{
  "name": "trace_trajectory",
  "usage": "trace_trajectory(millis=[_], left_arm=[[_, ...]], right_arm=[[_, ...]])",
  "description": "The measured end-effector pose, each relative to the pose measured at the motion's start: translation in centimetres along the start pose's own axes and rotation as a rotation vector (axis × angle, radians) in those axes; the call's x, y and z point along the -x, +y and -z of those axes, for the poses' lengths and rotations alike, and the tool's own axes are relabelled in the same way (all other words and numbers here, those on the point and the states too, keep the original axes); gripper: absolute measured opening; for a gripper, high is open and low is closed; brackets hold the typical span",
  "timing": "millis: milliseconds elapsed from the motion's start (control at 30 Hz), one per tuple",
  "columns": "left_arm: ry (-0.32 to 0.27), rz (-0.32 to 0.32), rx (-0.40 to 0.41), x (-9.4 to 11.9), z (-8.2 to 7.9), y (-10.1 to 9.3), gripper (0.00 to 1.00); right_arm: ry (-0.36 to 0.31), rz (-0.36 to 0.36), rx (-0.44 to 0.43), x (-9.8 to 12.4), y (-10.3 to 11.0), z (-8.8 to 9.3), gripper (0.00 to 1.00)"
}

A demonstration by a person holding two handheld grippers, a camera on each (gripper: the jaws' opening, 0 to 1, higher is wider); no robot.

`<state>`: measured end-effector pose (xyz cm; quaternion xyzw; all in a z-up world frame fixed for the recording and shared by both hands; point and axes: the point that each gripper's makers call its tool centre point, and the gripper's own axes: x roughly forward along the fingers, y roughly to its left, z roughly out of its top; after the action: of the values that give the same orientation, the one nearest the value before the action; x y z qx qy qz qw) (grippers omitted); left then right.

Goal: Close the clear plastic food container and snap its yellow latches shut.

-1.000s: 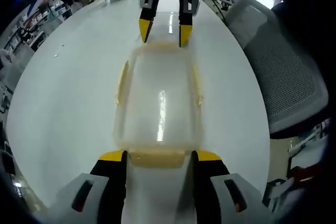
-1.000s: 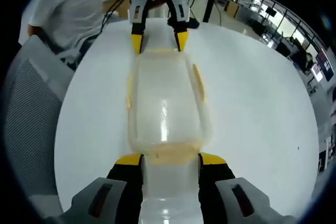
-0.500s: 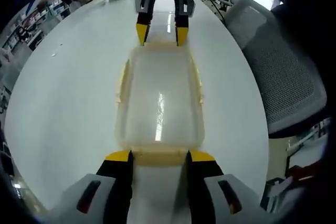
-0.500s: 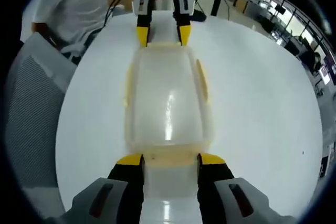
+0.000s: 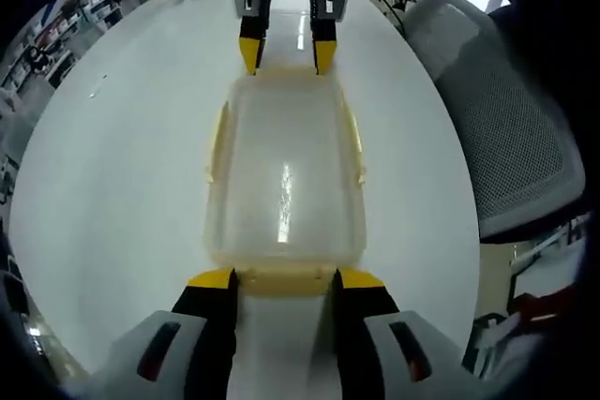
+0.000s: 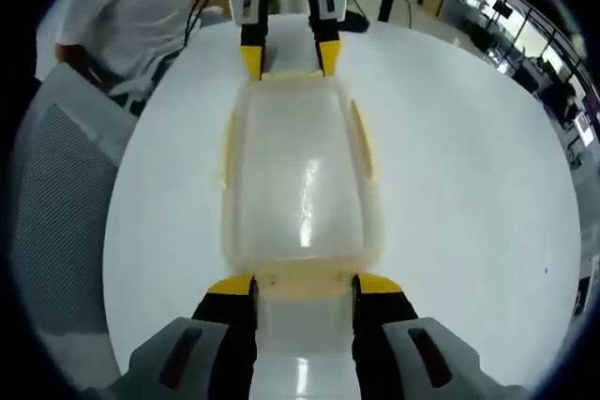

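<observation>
The food container [image 5: 284, 175] lies lengthwise on the tabletop [image 5: 112, 185], between my two claws. My left claw [image 5: 284, 279] sits at its near end, its jaws either side of the end latch [image 5: 284, 281]; my right claw [image 5: 286, 53] stands at the far end. From my right claw [image 6: 303, 285], the left claw [image 6: 291, 58] is opposite. Side latches [image 6: 360, 142] run along both long edges. A chair [image 5: 511, 138] stands beside the tabletop.
</observation>
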<state>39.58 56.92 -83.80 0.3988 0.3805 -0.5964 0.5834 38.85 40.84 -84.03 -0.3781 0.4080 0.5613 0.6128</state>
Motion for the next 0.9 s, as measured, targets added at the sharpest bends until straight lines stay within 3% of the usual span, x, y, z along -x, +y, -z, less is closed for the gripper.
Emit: trace_trajectory(millis=[233, 367, 533, 667, 900], left_arm=[[-0.038, -0.002, 0.004, -0.08, 0.02, 0.03, 0.39], [-0.018, -0.009, 0.011, -0.08, -0.18, -0.22, 0.39], [0.000, -0.006, 0.008, -0.07, -0.22, -0.26, 0.39], [-0.010, -0.007, 0.011, 0.02, -0.26, -0.37, 0.38], [-0.032, 0.000, 0.025, 0.16, -0.18, -0.20, 0.38]], right_arm=[[0.001, 0.000, 0.006, -0.08, 0.00, 0.12, 0.38], [0.035, -0.002, 0.014, -0.22, 0.03, 0.04, 0.38], [0.006, -0.004, 0.008, -0.11, -0.04, 0.26, 0.38], [0.030, 0.000, 0.018, -0.11, 0.11, 0.21, 0.38], [0.000, 0.017, 0.045, 0.06, -0.32, 0.06, 0.38]])
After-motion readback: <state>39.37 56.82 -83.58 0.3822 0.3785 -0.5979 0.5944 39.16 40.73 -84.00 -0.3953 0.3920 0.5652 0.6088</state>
